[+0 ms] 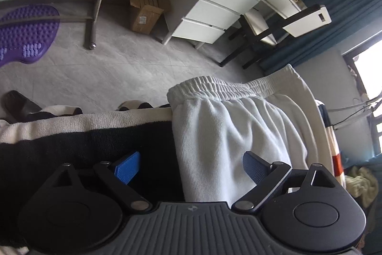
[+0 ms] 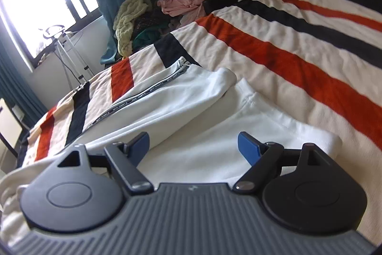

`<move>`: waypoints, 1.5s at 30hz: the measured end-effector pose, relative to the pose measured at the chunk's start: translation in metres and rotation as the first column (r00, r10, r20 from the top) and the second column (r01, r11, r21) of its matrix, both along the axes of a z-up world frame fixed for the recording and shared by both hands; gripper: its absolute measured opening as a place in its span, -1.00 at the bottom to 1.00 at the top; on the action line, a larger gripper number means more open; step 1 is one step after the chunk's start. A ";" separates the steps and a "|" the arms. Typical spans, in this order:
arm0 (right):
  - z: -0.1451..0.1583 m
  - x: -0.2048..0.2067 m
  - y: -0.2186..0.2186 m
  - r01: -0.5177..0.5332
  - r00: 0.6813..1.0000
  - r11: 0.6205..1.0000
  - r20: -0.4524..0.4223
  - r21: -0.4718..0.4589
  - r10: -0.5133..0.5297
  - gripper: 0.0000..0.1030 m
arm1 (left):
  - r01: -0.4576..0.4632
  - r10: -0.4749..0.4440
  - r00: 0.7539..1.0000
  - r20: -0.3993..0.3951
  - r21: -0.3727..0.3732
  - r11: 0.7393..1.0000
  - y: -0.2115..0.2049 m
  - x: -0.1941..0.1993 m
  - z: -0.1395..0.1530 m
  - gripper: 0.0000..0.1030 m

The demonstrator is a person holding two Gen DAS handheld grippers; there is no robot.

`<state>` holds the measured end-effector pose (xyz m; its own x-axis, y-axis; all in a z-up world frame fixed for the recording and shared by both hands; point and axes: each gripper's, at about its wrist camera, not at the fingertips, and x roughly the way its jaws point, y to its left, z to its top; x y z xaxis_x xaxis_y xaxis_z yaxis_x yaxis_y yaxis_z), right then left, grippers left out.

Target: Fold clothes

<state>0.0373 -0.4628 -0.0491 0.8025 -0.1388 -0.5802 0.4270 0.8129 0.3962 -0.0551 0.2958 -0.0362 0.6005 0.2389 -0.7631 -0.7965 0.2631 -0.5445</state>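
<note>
White sweatpants [image 1: 229, 126] lie on the striped blanket [image 1: 95, 140], their elastic waistband [image 1: 214, 85] at the bed's edge. My left gripper [image 1: 191, 166] is open just above the pants, its blue fingers [image 1: 127, 169] wide apart with one side of the pants between them. In the right wrist view the pants' legs [image 2: 203, 116] lie folded over each other, a black-and-white side stripe [image 2: 143, 92] showing. My right gripper [image 2: 193, 145] is open over the leg ends and holds nothing.
A pile of unfolded clothes [image 2: 167, 6] sits at the far side of the bed [image 2: 298, 44]. Beyond the bed edge are a grey floor [image 1: 119, 68], a white drawer desk [image 1: 214, 16], a cardboard box [image 1: 145, 8], a purple mat [image 1: 26, 32] and slippers [image 1: 16, 104].
</note>
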 end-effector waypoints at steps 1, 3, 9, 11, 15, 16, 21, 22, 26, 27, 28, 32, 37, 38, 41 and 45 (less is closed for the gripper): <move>-0.001 0.000 -0.002 0.001 1.000 1.000 0.005 0.020 -0.001 0.60 | 0.015 -0.015 0.999 0.033 -0.012 1.000 0.000 -0.002 -0.001 0.81; -0.003 -0.001 -0.006 0.004 1.000 0.998 0.014 0.065 -0.005 0.60 | 0.067 -0.059 0.987 0.152 -0.048 0.997 0.000 -0.009 -0.001 0.79; -0.013 -0.009 -0.030 0.089 0.995 0.972 0.014 0.215 -0.094 0.60 | 0.093 -0.030 0.927 0.374 -0.152 0.984 0.003 -0.029 -0.012 0.60; -0.018 -0.015 -0.045 0.148 0.987 0.949 0.011 0.279 -0.158 0.60 | 0.086 -0.009 0.923 0.385 -0.181 0.980 0.005 -0.034 -0.018 0.46; -0.028 -0.029 -0.073 0.252 0.963 0.894 0.000 0.372 -0.271 0.60 | 0.098 -0.017 0.947 0.320 -0.237 0.967 0.008 -0.029 -0.031 0.35; -0.030 -0.034 -0.078 0.288 0.951 0.880 -0.009 0.378 -0.308 0.60 | 0.121 -0.039 0.949 0.312 -0.248 0.961 0.009 -0.025 -0.034 0.35; -0.047 -0.056 -0.096 0.450 0.883 0.783 -0.081 0.428 -0.463 0.64 | 0.161 -0.093 0.957 0.276 -0.232 0.959 0.005 -0.015 -0.034 0.21; -0.051 -0.060 -0.099 0.480 0.866 0.760 -0.099 0.439 -0.490 0.64 | 0.157 -0.096 0.960 0.263 -0.222 0.962 0.004 -0.014 -0.033 0.01; -0.067 -0.076 -0.111 0.590 0.790 0.655 -0.173 0.472 -0.588 0.63 | 0.131 -0.083 0.968 0.235 -0.198 0.971 0.002 -0.017 -0.034 -0.77; -0.070 -0.078 -0.113 0.607 0.777 0.635 -0.189 0.478 -0.600 0.63 | 0.124 -0.078 0.970 0.230 -0.192 0.973 0.002 -0.018 -0.034 -0.74; -0.073 -0.077 -0.112 0.611 0.775 0.628 -0.200 0.483 -0.600 0.64 | 0.120 -0.073 0.969 0.238 -0.192 0.974 0.003 -0.018 -0.034 -0.76; -0.091 -0.066 -0.111 0.601 0.787 0.598 -0.259 0.531 -0.560 0.62 | 0.083 -0.035 0.962 0.271 -0.169 0.982 0.005 -0.023 -0.028 -0.84; -0.102 -0.056 -0.107 0.547 0.813 0.557 -0.239 0.625 -0.530 0.64 | 0.022 0.024 0.957 0.289 -0.156 0.988 0.001 -0.027 -0.017 -0.85; -0.103 -0.053 -0.106 0.519 0.828 0.561 -0.218 0.645 -0.516 0.64 | 0.021 0.024 0.959 0.283 -0.154 0.988 0.000 -0.027 -0.016 -0.85; -0.108 -0.044 -0.103 0.480 0.849 0.557 -0.197 0.678 -0.490 0.63 | 0.018 0.025 0.966 0.258 -0.166 0.986 0.003 -0.024 -0.016 -0.85; -0.111 -0.038 -0.105 0.487 0.842 0.537 -0.206 0.689 -0.499 0.23 | 0.009 0.043 0.970 0.238 -0.214 0.977 0.009 -0.024 -0.023 -0.82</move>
<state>-0.0006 -0.5679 -0.1598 0.7434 -0.0802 -0.6641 0.6627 -0.0459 0.7474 -0.0791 0.3044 -0.0590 0.7696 0.0988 -0.6308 -0.6385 0.1080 -0.7620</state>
